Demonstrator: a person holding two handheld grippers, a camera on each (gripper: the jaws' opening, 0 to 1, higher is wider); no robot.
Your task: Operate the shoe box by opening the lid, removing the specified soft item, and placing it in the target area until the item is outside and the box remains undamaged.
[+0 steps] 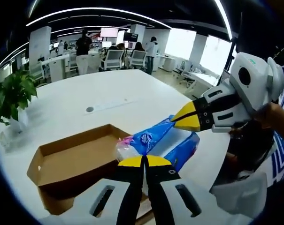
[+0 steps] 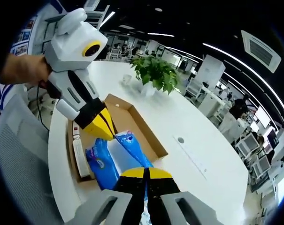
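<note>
Tissue pack [image 1: 153, 136], blue soft plastic, hangs just above the open shoe box [image 1: 76, 159], pinched at opposite ends by the left gripper [image 1: 144, 161] and right gripper [image 2: 145, 172], both clenched on it. Uneven pulling could tear the wrap or snag the box wall. Around the box: white table [image 1: 109, 98], potted plant [image 2: 156, 72], open office.

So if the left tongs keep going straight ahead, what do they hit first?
Most likely the blue plastic pack directly beyond the left tongs, which look shut on its near edge; the open cardboard box lies off to one side.
</note>
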